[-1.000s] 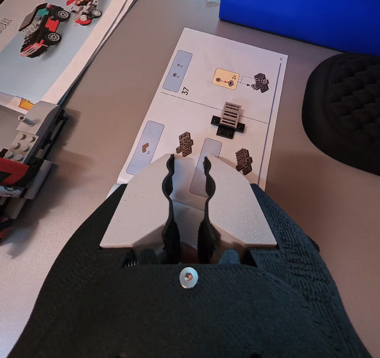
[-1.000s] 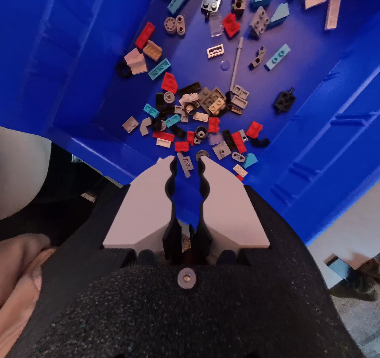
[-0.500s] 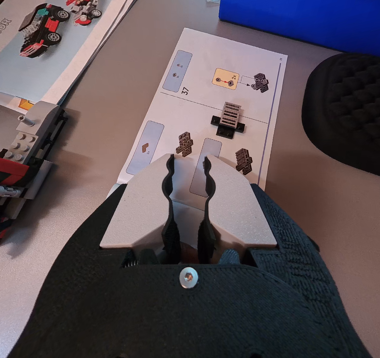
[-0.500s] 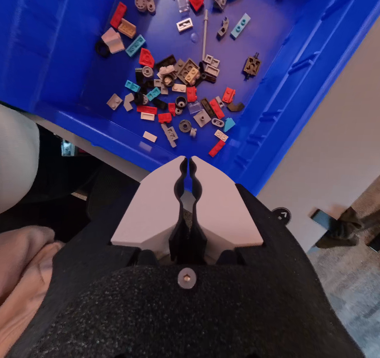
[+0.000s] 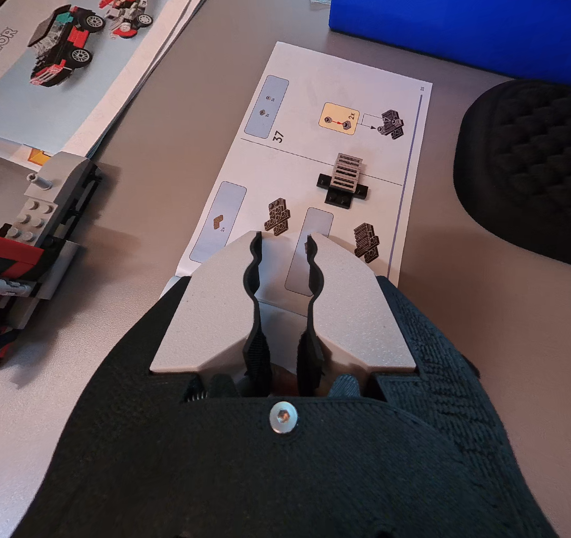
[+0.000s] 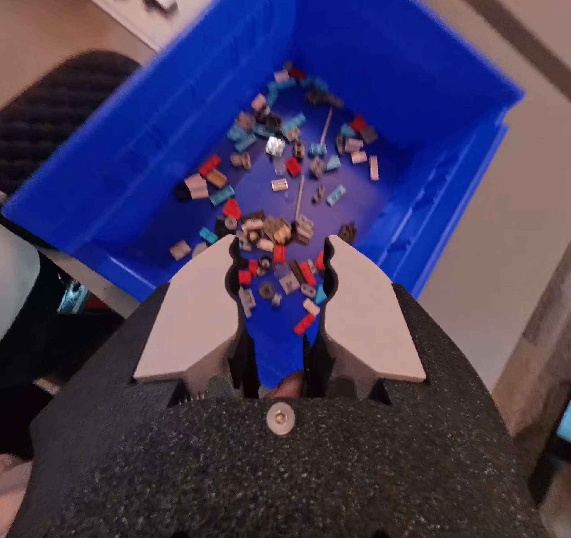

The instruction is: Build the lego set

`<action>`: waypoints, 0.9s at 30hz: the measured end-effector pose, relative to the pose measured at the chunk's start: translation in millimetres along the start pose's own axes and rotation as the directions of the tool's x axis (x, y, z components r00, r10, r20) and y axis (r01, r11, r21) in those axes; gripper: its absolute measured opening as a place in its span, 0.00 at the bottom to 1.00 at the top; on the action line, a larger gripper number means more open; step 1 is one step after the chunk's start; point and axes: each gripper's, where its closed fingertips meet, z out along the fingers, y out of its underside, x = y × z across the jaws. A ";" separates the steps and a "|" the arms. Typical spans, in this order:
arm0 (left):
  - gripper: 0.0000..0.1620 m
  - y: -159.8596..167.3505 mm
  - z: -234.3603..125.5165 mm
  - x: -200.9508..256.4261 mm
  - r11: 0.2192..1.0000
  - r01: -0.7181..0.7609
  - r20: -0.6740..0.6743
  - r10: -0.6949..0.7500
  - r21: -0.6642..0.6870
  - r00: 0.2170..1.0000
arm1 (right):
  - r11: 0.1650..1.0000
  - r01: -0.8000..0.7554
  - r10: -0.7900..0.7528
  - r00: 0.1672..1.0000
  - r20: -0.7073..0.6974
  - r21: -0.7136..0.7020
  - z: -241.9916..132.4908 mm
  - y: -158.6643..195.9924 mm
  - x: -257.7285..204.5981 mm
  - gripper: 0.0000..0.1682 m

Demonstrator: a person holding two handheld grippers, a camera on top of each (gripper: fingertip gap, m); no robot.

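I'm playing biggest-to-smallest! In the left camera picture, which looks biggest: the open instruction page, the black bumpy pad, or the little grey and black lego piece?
1. Instruction page
2. Black pad, partly cut off, so this ranking is unsure
3. Lego piece, clearly smallest

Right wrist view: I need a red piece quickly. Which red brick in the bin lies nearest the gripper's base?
The long red brick near the right finger, lowest in view; the other red bricks lie farther up the blue bin.

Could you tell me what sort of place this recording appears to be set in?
Probably an office or lab desk used as a hobby workbench: a grey tabletop with instruction booklets, a blue bin of loose bricks, and a half-built model.
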 end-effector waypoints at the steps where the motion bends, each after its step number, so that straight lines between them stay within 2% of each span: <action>1: 0.17 0.0 0.0 -0.1 1.000 0.000 0.000 0.000 0.000 1.000 | 0.999 0.015 -0.015 1.000 0.007 0.034 3.4 -7.5 -2.2 0.32; 8: 0.17 -0.1 0.0 -0.3 1.000 0.003 -0.001 -0.003 0.000 1.000 | 0.980 0.049 -0.057 0.998 0.035 0.194 21.6 -45.6 -7.4 0.36; 14: 0.17 -0.3 0.0 -0.5 1.000 0.007 -0.003 -0.007 0.001 1.000 | 0.951 0.082 -0.059 0.995 -0.084 0.299 26.1 -70.9 10.4 0.37; 17: 0.17 -0.3 0.1 -0.7 1.000 0.005 0.001 -0.005 0.000 1.000 | 0.940 0.072 -0.011 0.983 -0.183 0.334 18.8 -75.2 29.5 0.36; 22: 0.17 -0.4 0.1 -0.8 1.000 0.008 -0.001 -0.008 0.001 1.000 | 0.943 0.035 0.084 0.937 -0.338 0.331 -4.0 -58.9 64.9 0.30; 24: 0.17 -0.5 0.2 -0.8 1.000 0.008 -0.002 -0.008 0.001 1.000 | 0.961 0.029 0.091 0.906 -0.414 0.274 -14.5 -42.5 79.8 0.27; 27: 0.17 -0.7 0.2 -0.6 1.000 0.011 -0.007 -0.011 0.001 1.000 | 0.990 -0.065 0.115 0.882 -0.457 0.123 -21.8 -7.6 96.7 0.26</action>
